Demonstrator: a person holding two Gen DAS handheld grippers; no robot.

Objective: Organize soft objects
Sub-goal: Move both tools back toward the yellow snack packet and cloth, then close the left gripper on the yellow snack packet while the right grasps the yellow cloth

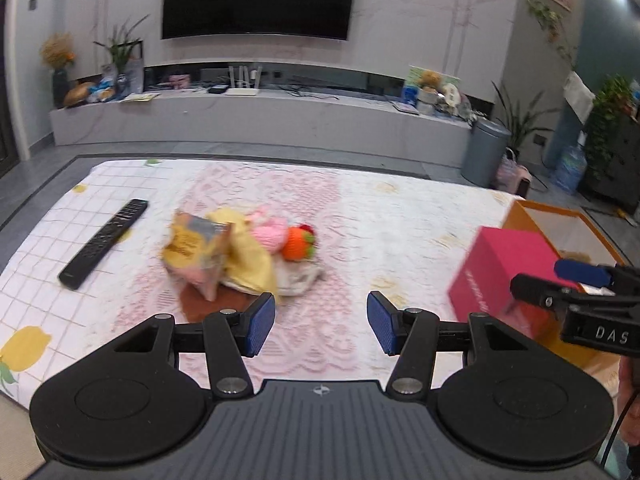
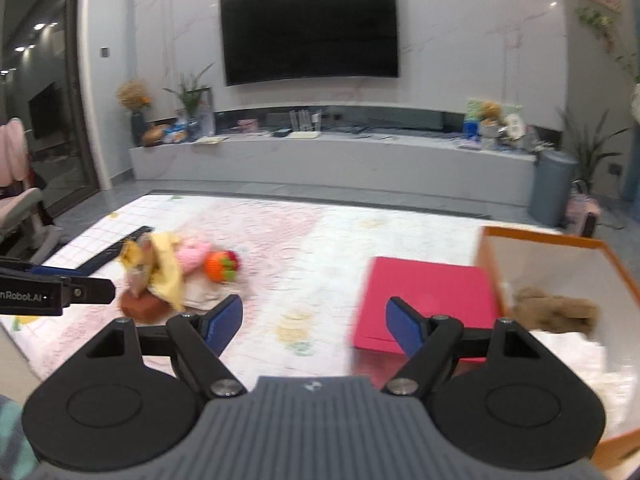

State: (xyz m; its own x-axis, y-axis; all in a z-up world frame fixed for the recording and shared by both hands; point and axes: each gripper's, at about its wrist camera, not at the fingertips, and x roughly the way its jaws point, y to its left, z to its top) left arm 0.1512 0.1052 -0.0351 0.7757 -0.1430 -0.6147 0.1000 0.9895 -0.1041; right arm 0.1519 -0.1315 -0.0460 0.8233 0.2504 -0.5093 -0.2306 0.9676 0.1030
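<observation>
A pile of soft things lies mid-table: a yellow cloth (image 1: 250, 258), a pink plush (image 1: 270, 232), an orange knitted fruit (image 1: 298, 242) and a snack bag (image 1: 198, 252) on top. It also shows in the right wrist view (image 2: 168, 272). My left gripper (image 1: 321, 324) is open and empty, just in front of the pile. My right gripper (image 2: 314, 326) is open and empty, above the table between the pile and a pink box (image 2: 424, 300). An orange-rimmed box (image 2: 560, 272) at the right holds a brown plush (image 2: 556, 310).
A black remote (image 1: 104, 244) lies left of the pile on the patterned tablecloth (image 1: 360, 220). The pink box (image 1: 504, 272) stands against the orange box (image 1: 560, 220). A TV bench, a grey bin (image 1: 484, 152) and plants stand beyond the table.
</observation>
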